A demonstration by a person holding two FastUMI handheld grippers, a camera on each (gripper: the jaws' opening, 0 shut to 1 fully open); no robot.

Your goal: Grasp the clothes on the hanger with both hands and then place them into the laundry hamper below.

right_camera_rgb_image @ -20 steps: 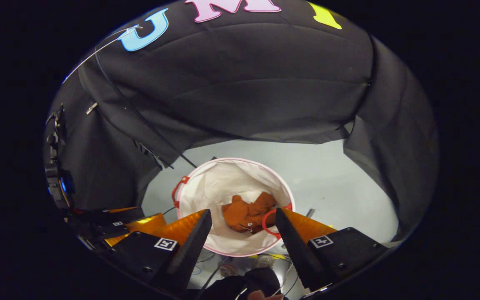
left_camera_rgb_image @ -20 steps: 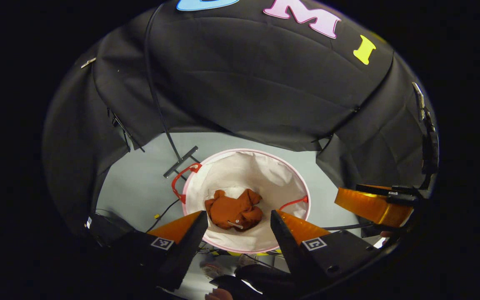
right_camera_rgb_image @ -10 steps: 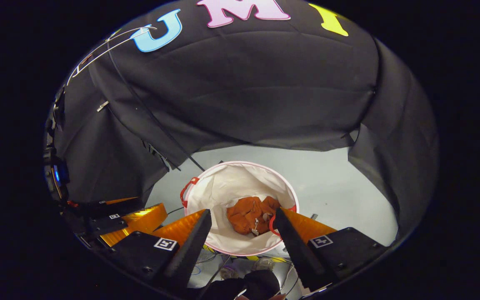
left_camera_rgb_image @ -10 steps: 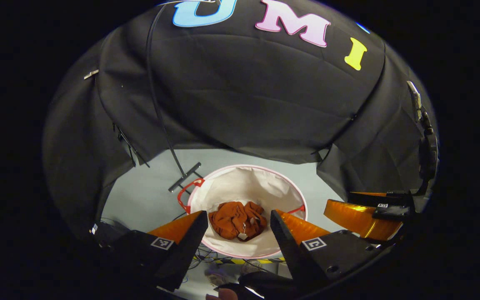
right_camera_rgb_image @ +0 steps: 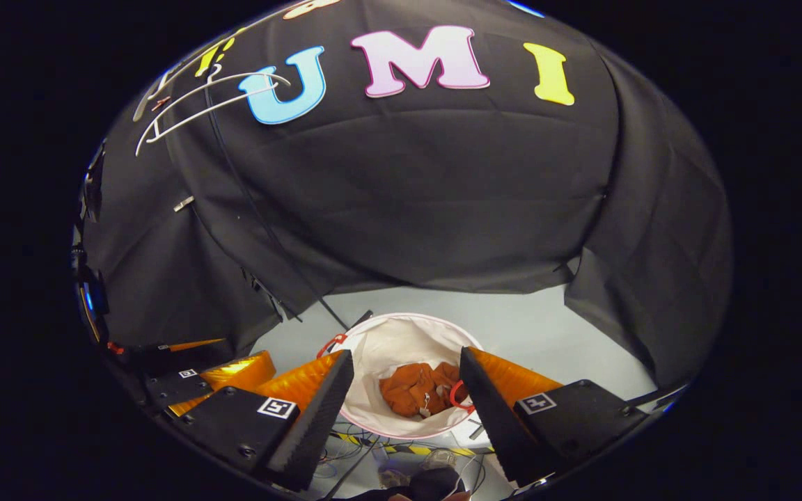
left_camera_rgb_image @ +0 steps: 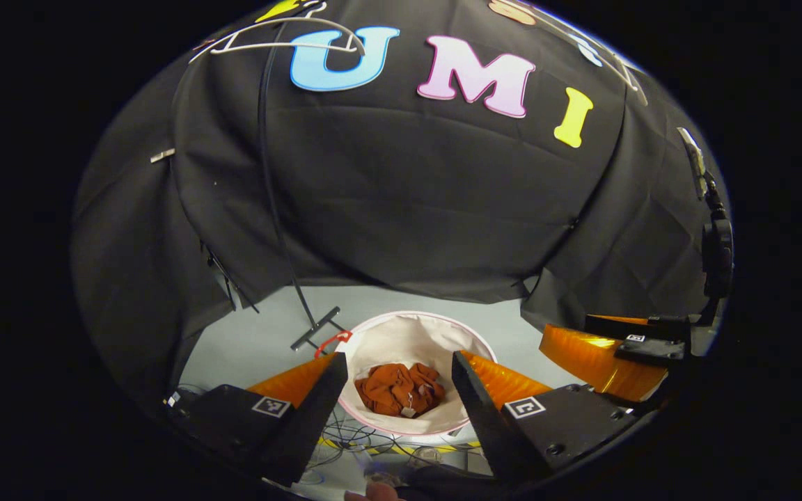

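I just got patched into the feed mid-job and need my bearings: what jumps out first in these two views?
The rust-orange crumpled garment lies at the bottom of the round white fabric hamper with pink rim on the grey floor, framed between the open fingers of the left gripper. The right gripper is open too, above the same hamper. High on the wall hangs a bare white wire hanger.

Recording booth — black cloth walls (left_camera_rgb_image: 408, 209)

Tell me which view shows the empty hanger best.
The right gripper view: the white hanger shows whole and bare, high on the wall. The left gripper view catches the hanger at its top edge, partly cropped.
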